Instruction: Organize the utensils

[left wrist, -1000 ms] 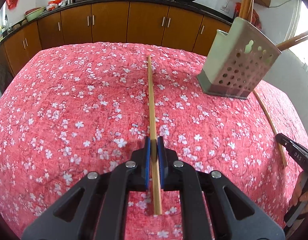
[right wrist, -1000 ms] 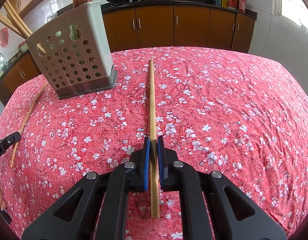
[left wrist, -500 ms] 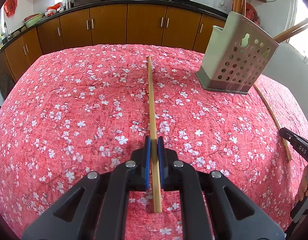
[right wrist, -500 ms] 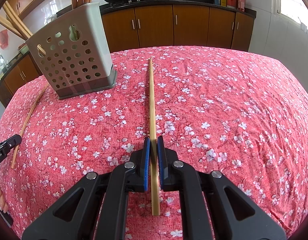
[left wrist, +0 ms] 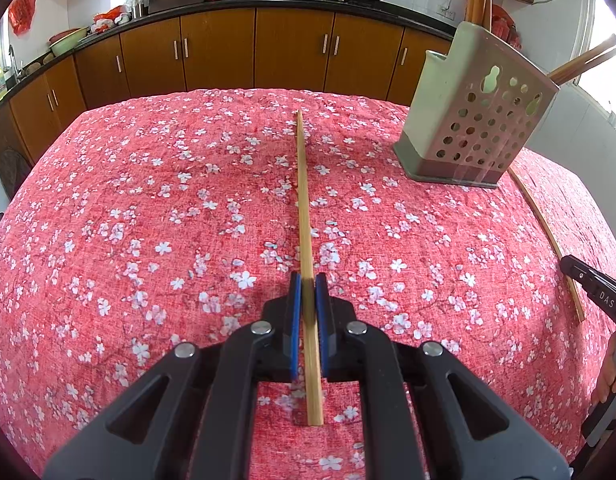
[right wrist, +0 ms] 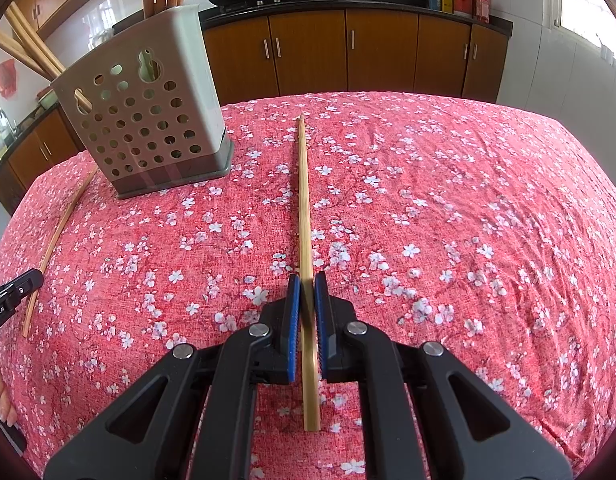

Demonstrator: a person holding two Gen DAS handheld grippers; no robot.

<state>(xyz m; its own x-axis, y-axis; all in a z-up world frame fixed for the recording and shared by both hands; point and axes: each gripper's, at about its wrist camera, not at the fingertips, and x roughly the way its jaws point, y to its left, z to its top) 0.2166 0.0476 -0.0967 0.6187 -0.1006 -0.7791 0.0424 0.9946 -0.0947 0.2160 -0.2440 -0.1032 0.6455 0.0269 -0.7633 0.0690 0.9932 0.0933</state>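
between blue pads, each gripper [left wrist: 308, 286] [right wrist: 307, 284] pinching a chopstick [left wrist: 304, 200] [right wrist: 304, 200], holder [left wrist: 474, 120] contents cut off above

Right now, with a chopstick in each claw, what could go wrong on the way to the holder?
1. Each chopstick is pinched near its back end, so the long front could swing and strike the holder wall.
2. Handles already lean out of it; a new stick may catch them.
3. A loose chopstick lies beside its base, easily knocked.

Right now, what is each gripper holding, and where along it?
Left gripper: a bamboo chopstick, near its thick end. Right gripper: another bamboo chopstick, likewise.
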